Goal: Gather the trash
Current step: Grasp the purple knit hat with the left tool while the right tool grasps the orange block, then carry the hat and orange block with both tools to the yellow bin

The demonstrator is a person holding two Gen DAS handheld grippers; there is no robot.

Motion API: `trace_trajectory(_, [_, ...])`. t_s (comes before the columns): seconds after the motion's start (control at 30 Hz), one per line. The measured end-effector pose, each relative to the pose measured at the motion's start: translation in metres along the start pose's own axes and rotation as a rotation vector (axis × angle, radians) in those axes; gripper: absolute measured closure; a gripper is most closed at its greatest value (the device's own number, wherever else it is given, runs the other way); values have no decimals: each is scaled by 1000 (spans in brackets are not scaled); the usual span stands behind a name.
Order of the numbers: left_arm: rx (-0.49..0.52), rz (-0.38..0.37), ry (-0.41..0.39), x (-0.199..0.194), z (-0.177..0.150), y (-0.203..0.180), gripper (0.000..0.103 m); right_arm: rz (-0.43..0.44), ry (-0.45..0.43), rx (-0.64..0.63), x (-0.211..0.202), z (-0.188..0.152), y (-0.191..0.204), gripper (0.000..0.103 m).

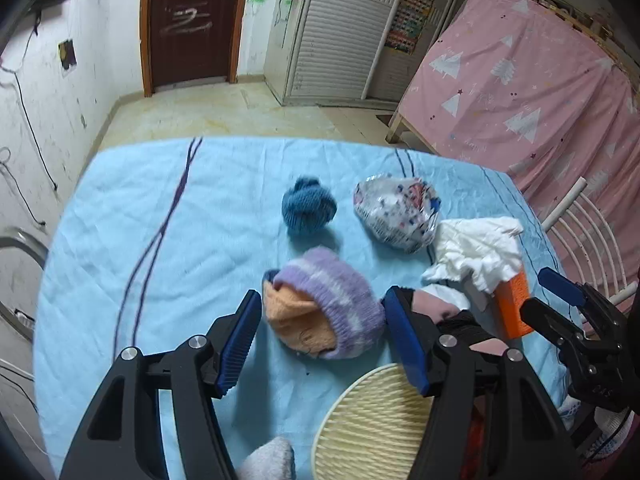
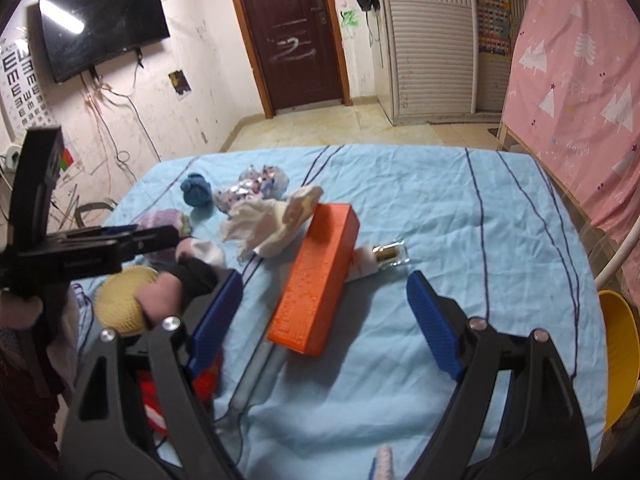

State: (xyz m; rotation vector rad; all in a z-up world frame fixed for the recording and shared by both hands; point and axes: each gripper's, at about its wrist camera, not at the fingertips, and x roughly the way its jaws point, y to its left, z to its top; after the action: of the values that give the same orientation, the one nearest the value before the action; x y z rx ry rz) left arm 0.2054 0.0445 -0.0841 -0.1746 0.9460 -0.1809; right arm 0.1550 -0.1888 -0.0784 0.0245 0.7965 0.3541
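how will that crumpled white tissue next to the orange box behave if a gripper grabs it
The crumpled white tissue looks thin and creased, so it would probably be very light and squash flat between the pads. Its loose folds suggest it stays floppy and may trail or tear. It leans against the orange box, which likely won't shift.

- A lived-in bedroom in a home: a table covered with a light blue striped bedsheet stands in the near middle.
- Far off, a dark brown wooden door in scuffed, scribbled white walls.
- On the left wall, a black flat television with loose cables, and an eye chart beside it.
- Right of the door, a white slatted wardrobe.
- On the right, a bed frame draped in a pink curtain with white trees.
- The floor is pale beige tile.
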Motion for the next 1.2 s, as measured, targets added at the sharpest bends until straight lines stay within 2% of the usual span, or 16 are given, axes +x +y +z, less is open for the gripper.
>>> trace_trajectory(0.03, [-3, -6, 0, 1, -1, 1, 63, -3, 9, 0, 3, 2, 1, 23])
trace_trajectory(0.07, [-3, -5, -7, 1, -3, 2, 69, -3, 16, 2, 4, 3, 0, 24])
trace_trajectory(0.1, [-4, -11, -8, 1, -4, 4, 78, -2, 20, 4, 5, 2, -1, 31])
trace_trajectory(0.13, [-12, -26, -7, 1, -4, 5, 82, 0, 32, 4, 7, 3, -1, 38])
trace_trajectory(0.2, [-12, -25, -19, -2, -4, 7, 85, 1, 46, 4, 11, 4, 0, 46])
trace_trajectory(0.3, [-14, -19, -46, -9, -4, 8, 86, 12, 73, -7, 18, 4, 2, 68])
trace_trajectory(0.37, [-17, -19, -58, -14, -4, 11, 86, 25, 75, 1, 18, 4, 0, 72])
trace_trajectory(0.43, [-19, -15, -71, -20, -3, 11, 86, 30, 68, 14, 17, 4, -3, 80])
trace_trajectory(0.7, [-2, 2, -159, -55, 9, -3, 86, 34, -49, 75, -19, 12, -23, 81])
trace_trajectory(0.9, [32, -16, -230, -81, 24, -35, 86, 21, -138, 110, -50, 17, -44, 81])
trace_trajectory(1.2, [101, -26, -257, -91, 33, -89, 86, 5, -216, 173, -80, 11, -83, 81])
